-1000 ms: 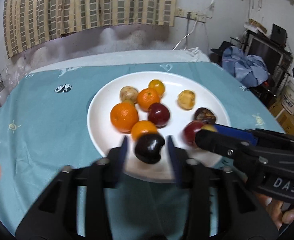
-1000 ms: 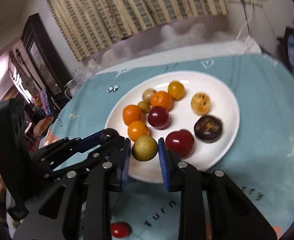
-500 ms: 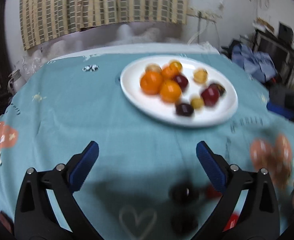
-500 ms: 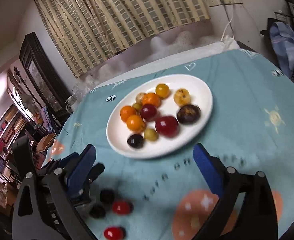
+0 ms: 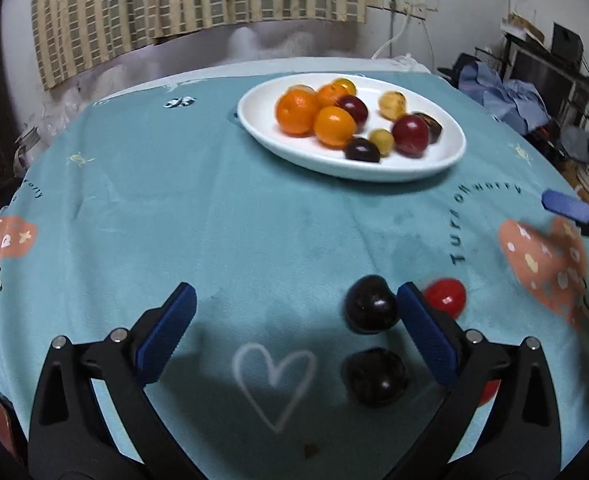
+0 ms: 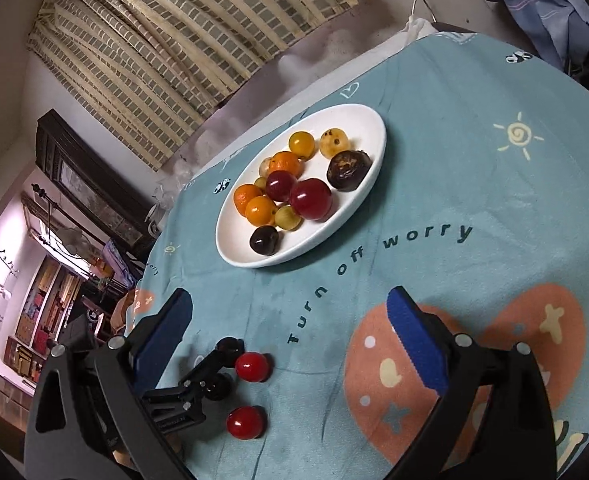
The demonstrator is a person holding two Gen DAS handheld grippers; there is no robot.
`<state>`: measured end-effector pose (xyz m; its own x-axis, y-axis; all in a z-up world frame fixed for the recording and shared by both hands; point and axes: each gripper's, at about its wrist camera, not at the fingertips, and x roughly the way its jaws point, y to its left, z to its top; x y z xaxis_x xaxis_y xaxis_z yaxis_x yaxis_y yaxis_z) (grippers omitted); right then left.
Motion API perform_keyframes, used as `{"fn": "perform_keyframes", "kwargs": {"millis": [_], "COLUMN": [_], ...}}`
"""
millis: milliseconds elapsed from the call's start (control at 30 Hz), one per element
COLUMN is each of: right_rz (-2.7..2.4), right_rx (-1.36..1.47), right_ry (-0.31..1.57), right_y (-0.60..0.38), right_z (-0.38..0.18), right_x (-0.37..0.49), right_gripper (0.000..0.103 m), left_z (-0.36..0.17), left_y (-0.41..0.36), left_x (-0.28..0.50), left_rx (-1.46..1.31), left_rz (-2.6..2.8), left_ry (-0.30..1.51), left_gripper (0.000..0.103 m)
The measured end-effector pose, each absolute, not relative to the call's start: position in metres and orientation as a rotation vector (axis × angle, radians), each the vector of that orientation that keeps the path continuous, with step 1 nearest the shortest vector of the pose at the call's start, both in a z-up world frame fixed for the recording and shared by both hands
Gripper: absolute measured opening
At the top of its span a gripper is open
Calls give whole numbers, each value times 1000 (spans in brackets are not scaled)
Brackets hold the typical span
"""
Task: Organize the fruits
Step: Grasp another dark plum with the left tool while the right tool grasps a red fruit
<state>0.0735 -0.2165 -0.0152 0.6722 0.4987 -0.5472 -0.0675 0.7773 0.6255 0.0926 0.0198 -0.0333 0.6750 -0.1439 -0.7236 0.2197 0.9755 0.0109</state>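
A white plate [image 5: 446,160] [image 6: 368,184] holds several oranges, red, yellow and dark fruits. On the teal cloth lie two dark fruits [image 5: 371,310] [image 5: 376,376] and two red fruits [image 6: 252,366] [image 6: 245,422]. My left gripper [image 5: 294,324] is open and empty; the two dark fruits lie between its fingers, close to the right finger [image 5: 426,340], with one red fruit [image 5: 444,298] just outside it. My right gripper [image 6: 290,336] is open and empty above the cloth, right of the red fruits. The left gripper's finger [image 6: 210,360] shows in the right wrist view beside them.
The round table carries a teal printed cloth [image 5: 174,200]. A curtain [image 5: 174,0] and wall stand behind it. Clothes and boxes [image 5: 514,96] are off the right side. A dark cabinet [image 6: 86,184] stands at the left in the right wrist view.
Both grippers let go of their fruits on the plate, opened wide and drew back from the plate toward the loose fruits on the near cloth.
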Motion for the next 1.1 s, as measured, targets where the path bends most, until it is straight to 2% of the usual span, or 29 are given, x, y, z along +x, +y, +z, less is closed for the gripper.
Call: {"fn": "perform_keyframes", "kwargs": {"millis": [100,300,533,767,833,967,1000,1033,1100], "right_rz": [341,339,340,358,359,358,358,357,355], "right_rx": [600,609,601,559,547,533,534,534,530], "right_ry": [770,772,781,787,786,784,785,786,790], "right_y": [-217,-217,-217,-210,-207,-205,-205,-205,-204], "right_z": [-15,-16,-17,-15,-14,-14,-15,-15,-16], "right_x": [71,70,71,71,71,71,72,72,72], "right_gripper": [98,98,98,98,98,98,98,98,98], "left_z": [-22,-20,-29,-32,-32,-39,-41,-43,-46], "left_y": [43,85,47,28,24,17,17,18,20], "left_x": [94,94,87,87,87,93,95,97,102], "left_rx": [103,-159,40,99,113,128,119,110,74], "left_rz": [-38,-103,-118,-185,-199,-243,-254,-261,-286], "left_ry": [741,774,789,787,787,826,841,850,881], "left_gripper": [101,101,101,97,92,61,54,52,37]}}
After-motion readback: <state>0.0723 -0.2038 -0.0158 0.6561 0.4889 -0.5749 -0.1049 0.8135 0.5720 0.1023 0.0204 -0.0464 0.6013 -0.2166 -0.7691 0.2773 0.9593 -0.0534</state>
